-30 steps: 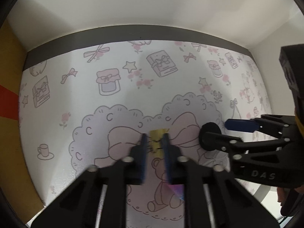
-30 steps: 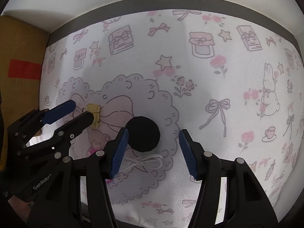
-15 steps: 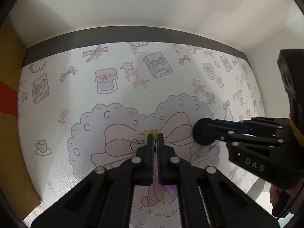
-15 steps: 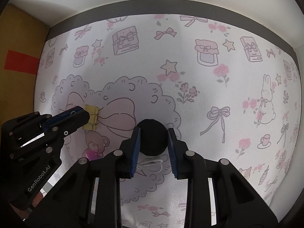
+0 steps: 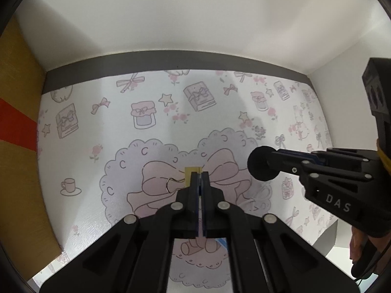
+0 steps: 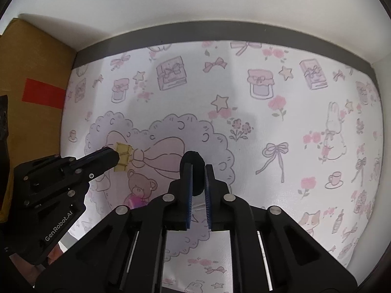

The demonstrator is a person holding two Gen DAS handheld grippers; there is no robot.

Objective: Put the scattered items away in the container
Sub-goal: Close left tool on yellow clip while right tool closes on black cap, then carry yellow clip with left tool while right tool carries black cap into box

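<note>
Two tongs are in use, one in each of my hands, and both point steeply down at the table [image 6: 305,127].

Left tongs [image 5: 200,174]: clenched on a small yellow binder clip [image 5: 190,172]. The clip's yellow body projects just past the tips, and its wire handle [image 5: 172,185] loops out to the left of the pads. In the right wrist view, the left tongs [image 6: 116,157] enter from the lower left with the same clip [image 6: 123,156] pinched at their end, clear of the printed surface as far as I can tell.

Right tongs [image 6: 197,171]: their jaws have just been closing and now grip a black round pad [image 6: 194,168] edge-on between the blue fingers [image 6: 187,183]. In the left wrist view, the right tongs [image 5: 281,158] reach in from the right with the black disc [image 5: 262,162] at their tip.

Both held items sit near each other above the large pink bow drawn in the scalloped heart.

Table covering: a white cloth [image 5: 97,131] printed with bows, jars, books, stars, roses, a rabbit and a bear.

Surroundings: a grey strip [image 6: 220,30] runs along the far edge below a white wall. A brown cardboard box [image 6: 31,73] with a red tape band stands at the left edge of the table.
</note>
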